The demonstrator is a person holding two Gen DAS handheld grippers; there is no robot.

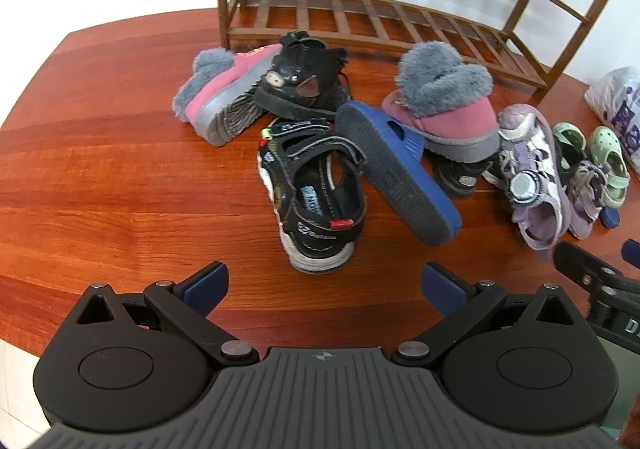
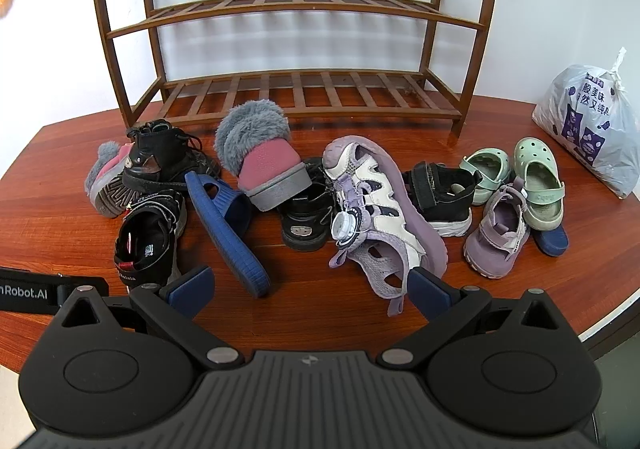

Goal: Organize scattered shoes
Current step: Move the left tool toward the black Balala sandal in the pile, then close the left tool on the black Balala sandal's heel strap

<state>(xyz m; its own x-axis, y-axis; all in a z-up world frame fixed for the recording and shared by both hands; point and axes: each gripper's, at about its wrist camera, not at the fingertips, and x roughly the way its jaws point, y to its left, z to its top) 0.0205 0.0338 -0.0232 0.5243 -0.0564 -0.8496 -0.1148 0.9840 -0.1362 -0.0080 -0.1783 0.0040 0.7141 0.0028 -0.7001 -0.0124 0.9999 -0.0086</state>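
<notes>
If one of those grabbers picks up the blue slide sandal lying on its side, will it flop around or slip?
The blue slide sandal looks like one-piece moulded foam, so probably light and fairly stiff. It stands on edge against the black sandal, so a nudge would likely tip it flat. Its ribbed sole should offer grip.

I count a loose heap of children's shoes on the red-brown table before the wooden rack (image 2: 296, 49), whose shelves hold nothing. At my left, a pink fur-cuffed boot (image 2: 105, 177) lies on its side against a black ankle boot (image 2: 168, 161); a black sandal (image 2: 150, 237) and a blue slide (image 2: 224, 225) — tipped on edge — lie nearer. Centre to right: the second pink boot (image 2: 260, 161) atop a black shoe (image 2: 306, 217), a lilac-and-white sandal (image 2: 380, 209) on its side, a black sandal with white sole (image 2: 444, 197), two green clogs (image 2: 540, 185), a small purple sandal (image 2: 496, 237).
</notes>
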